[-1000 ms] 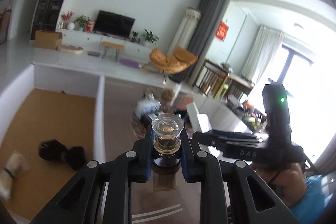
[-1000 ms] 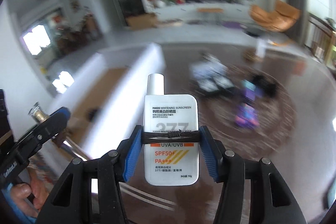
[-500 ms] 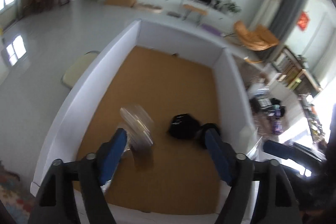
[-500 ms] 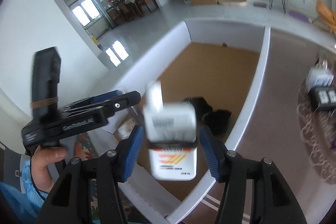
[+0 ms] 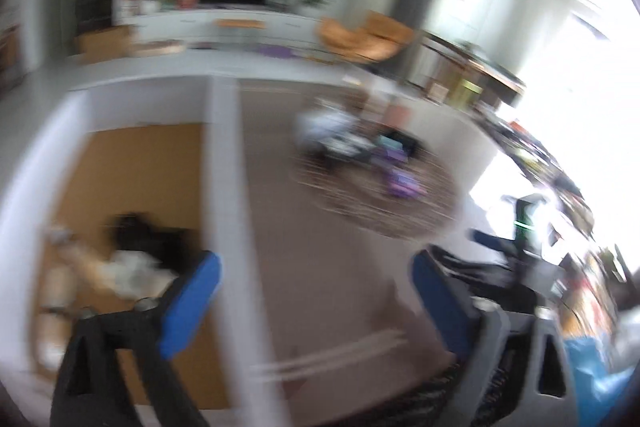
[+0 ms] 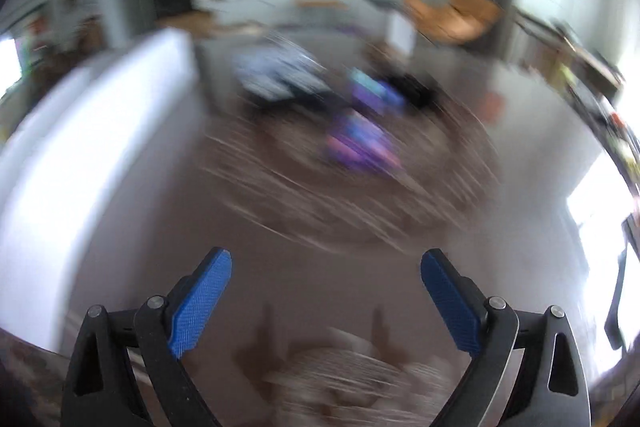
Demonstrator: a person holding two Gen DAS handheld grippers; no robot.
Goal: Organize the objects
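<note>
Both views are motion-blurred. My left gripper (image 5: 316, 291) is open and empty, above the right wall (image 5: 222, 211) of a white box with a tan floor (image 5: 132, 187). Inside the box lie black items (image 5: 148, 235) and pale blurred objects (image 5: 128, 267), too smeared to identify. My right gripper (image 6: 326, 291) is open and empty over the brown tabletop (image 6: 320, 267). The other gripper's dark body (image 5: 508, 267) shows at the right of the left wrist view.
A round woven mat (image 6: 360, 179) on the table carries purple, black and white items (image 6: 360, 143). The white box wall (image 6: 80, 147) runs along the left of the right wrist view. A pale blurred object (image 6: 340, 379) lies near the bottom edge.
Both grippers have opened and let go: the glass bottle and the sunscreen bottle are no longer held. Both have swung right, away from the box toward the mat.
</note>
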